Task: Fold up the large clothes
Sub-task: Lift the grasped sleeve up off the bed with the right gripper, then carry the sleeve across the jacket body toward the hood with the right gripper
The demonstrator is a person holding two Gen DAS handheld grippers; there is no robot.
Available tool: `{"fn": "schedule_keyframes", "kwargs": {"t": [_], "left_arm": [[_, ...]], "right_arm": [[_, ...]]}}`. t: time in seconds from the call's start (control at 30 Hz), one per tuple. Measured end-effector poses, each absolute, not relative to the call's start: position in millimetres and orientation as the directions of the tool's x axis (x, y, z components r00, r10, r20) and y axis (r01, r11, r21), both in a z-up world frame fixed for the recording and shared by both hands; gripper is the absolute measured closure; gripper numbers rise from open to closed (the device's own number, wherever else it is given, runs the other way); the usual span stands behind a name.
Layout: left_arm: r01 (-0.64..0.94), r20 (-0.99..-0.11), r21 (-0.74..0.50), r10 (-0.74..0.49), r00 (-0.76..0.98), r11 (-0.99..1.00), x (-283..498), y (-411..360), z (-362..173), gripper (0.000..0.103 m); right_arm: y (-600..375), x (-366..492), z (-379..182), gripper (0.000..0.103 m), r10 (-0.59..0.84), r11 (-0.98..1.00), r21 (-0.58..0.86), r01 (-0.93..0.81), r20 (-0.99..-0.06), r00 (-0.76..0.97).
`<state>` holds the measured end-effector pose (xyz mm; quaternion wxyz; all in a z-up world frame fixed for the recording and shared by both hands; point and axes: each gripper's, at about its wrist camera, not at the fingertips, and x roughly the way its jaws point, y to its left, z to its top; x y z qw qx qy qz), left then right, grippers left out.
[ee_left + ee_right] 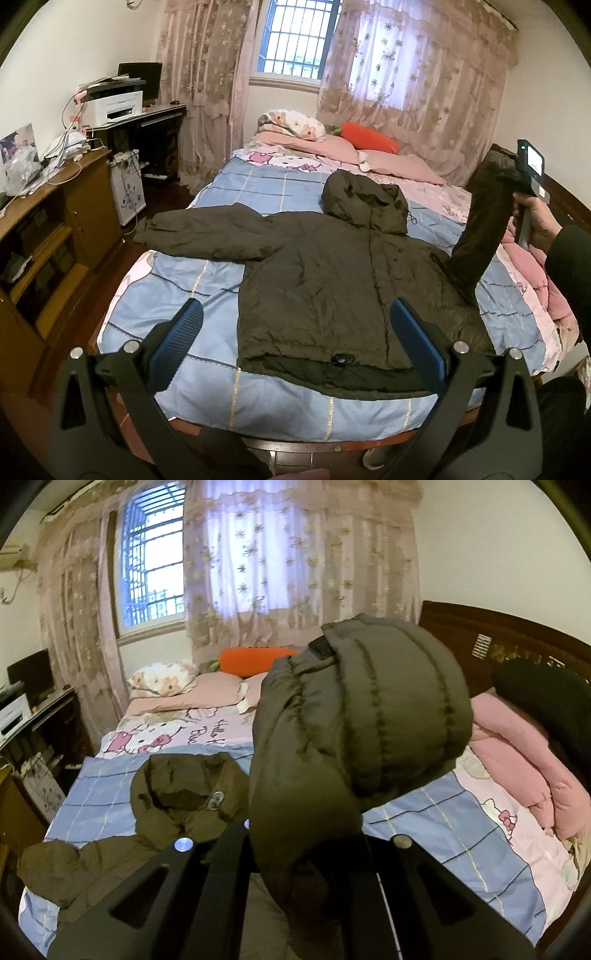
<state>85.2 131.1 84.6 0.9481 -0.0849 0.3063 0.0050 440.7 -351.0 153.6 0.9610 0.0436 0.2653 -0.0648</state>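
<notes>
At far left stands a wooden cabinet point(55, 221). The olive jacket point(332, 280) lies spread at the centre of the bed point(207, 280); the left gripper point(295, 343) hangs released at lower centre. At right, the right gripper point(306, 853) is clenched on the raised sleeve point(480, 221).

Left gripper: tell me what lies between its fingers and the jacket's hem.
In the left wrist view, only bare blue bedsheet lies between the open left gripper and the jacket hem.
</notes>
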Motion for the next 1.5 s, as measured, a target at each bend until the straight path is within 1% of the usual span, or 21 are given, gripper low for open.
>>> {"fn": "schedule_keyframes", "kwargs": {"t": [0.3, 0.87, 1.5], "left_arm": [[-0.052, -0.575, -0.14, -0.038, 0.817, 0.989, 79, 132, 85, 0.002], [-0.057, -0.57, -0.165, -0.048, 0.82, 0.985, 75, 146, 86, 0.002], [-0.069, -0.574, -0.181, -0.049, 0.818, 0.981, 72, 154, 84, 0.002]], "right_arm": [[-295, 452, 147, 0.099, -0.072, 0.996, 0.005, 0.089, -0.552, 0.831], [-207, 467, 114, 0.099, -0.011, 1.0, -0.028, -0.007, -0.592, 0.806], [-130, 485, 47, 0.099, 0.029, 0.995, -0.056, -0.088, -0.665, 0.746]]}}
